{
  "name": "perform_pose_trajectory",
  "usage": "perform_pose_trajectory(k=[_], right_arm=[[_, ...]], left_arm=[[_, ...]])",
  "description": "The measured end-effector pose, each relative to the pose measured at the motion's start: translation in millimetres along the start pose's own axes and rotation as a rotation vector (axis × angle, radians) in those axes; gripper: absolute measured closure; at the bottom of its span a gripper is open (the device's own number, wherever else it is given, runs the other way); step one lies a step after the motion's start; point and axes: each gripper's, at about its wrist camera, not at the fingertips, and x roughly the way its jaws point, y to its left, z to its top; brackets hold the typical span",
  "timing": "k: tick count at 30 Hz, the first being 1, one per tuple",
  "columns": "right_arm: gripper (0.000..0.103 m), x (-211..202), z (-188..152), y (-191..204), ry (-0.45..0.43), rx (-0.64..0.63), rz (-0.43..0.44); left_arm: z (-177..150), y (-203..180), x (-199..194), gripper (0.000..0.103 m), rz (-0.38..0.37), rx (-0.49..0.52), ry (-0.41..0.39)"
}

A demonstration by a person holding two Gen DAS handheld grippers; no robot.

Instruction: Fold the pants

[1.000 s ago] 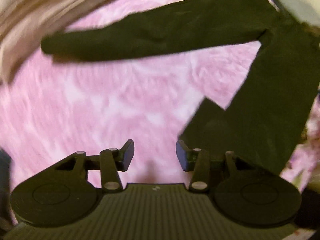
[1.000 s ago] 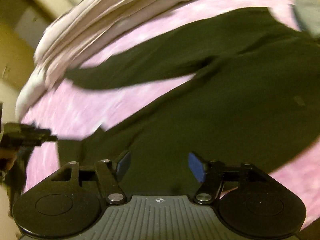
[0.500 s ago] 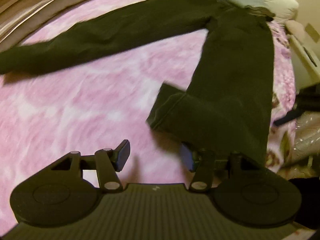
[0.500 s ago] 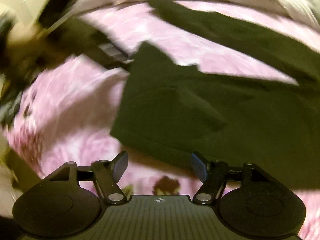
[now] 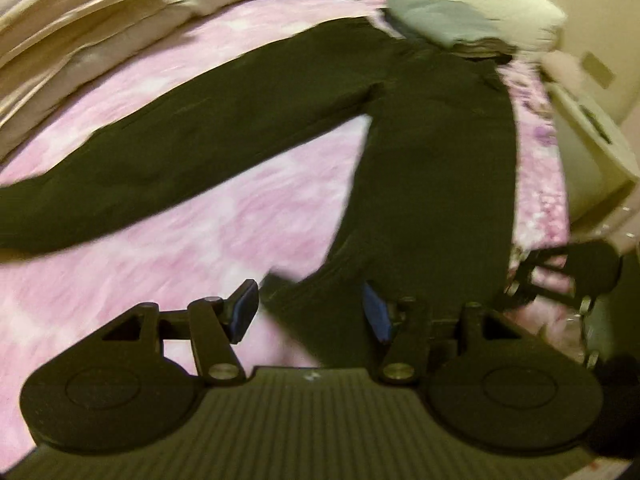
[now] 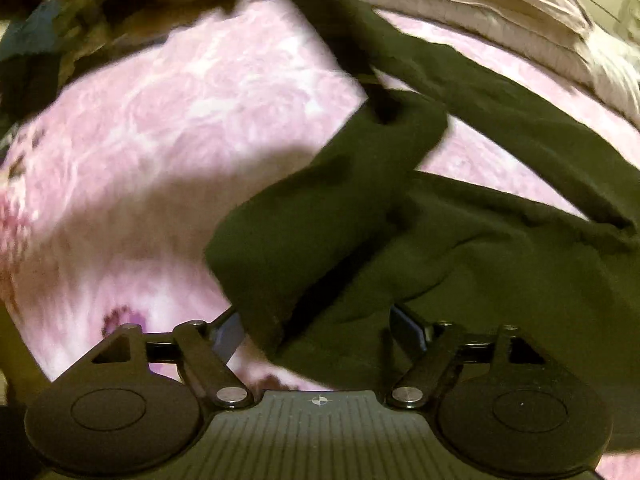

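- On a pink blanket, dark pants lie spread, legs splayed from upper centre toward lower frame.
- Left gripper and right gripper (both unclenched, jaws just widening) straddle one cuff, nothing pinched.
- Risk: closing too shallow could catch a single layer, so the cuff slips and the fold skews.
- No legible writing; frames blurred.

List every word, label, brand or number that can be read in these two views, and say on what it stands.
None can be read.
The pants show no label or print.
The pink blanket has only a blurred flower pattern.
Each gripper body bears a small white mark, a symbol and not text.
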Motion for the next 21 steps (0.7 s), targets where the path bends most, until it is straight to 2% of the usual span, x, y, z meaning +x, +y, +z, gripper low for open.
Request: perform_pose_trajectory(k=[1, 3, 4, 6, 8, 13, 15, 17, 19, 20, 21], right_arm=[[0.036, -1.2, 0.2, -5.3, -0.008, 0.042, 0.010], [0.056, -4.8, 0.1, -16.5, -0.021, 0.127, 0.029], [0.062, -8.1, 0.5, -21.5, -0.031, 0.154, 0.029], [0.086, -15.3, 1.9, -33.5, -0.054, 0.214, 0.042], [0.094, -21.4, 4.5, -46.5, -0.072, 0.270, 0.058], [0.095, -36.5, 13.3, -62.9, -0.099, 0.302, 0.110], [0.095, -44.4, 20.6, -63.8, -0.099, 0.272, 0.114], [0.095, -48.7, 25.9, -64.0, -0.098, 0.232, 0.116], [0.095, -51.4, 28.1, -65.5, -0.095, 0.201, 0.123], [0.096, -53.5, 28.9, -65.7, -0.094, 0.186, 0.124], [0.096, -54.7, 31.3, -66.3, -0.096, 0.179, 0.127]], left_arm=[[-9.1, 2.4, -9.0, 0.049, 0.026, -0.006, 0.002], [-32.7, 2.4, -24.7, 0.049, 0.075, -0.008, 0.017], [-44.0, -1.7, -29.9, 0.049, 0.098, 0.001, 0.032], [-66.6, -16.3, -35.5, 0.048, 0.116, 0.026, 0.051], [-82.0, -40.1, -31.0, 0.048, 0.124, 0.050, 0.057], [-82.2, -91.8, -3.0, 0.048, 0.124, 0.068, -0.014], [-76.3, -101.8, 6.2, 0.048, 0.180, 0.065, -0.052], [-69.9, -102.8, 12.1, 0.051, 0.226, 0.018, -0.085], [-60.8, -99.1, 16.2, 0.063, 0.250, -0.013, -0.091], [-59.0, -98.7, 15.7, 0.081, 0.257, -0.015, -0.086], [-58.6, -97.9, 10.7, 0.086, 0.273, -0.012, -0.087]])
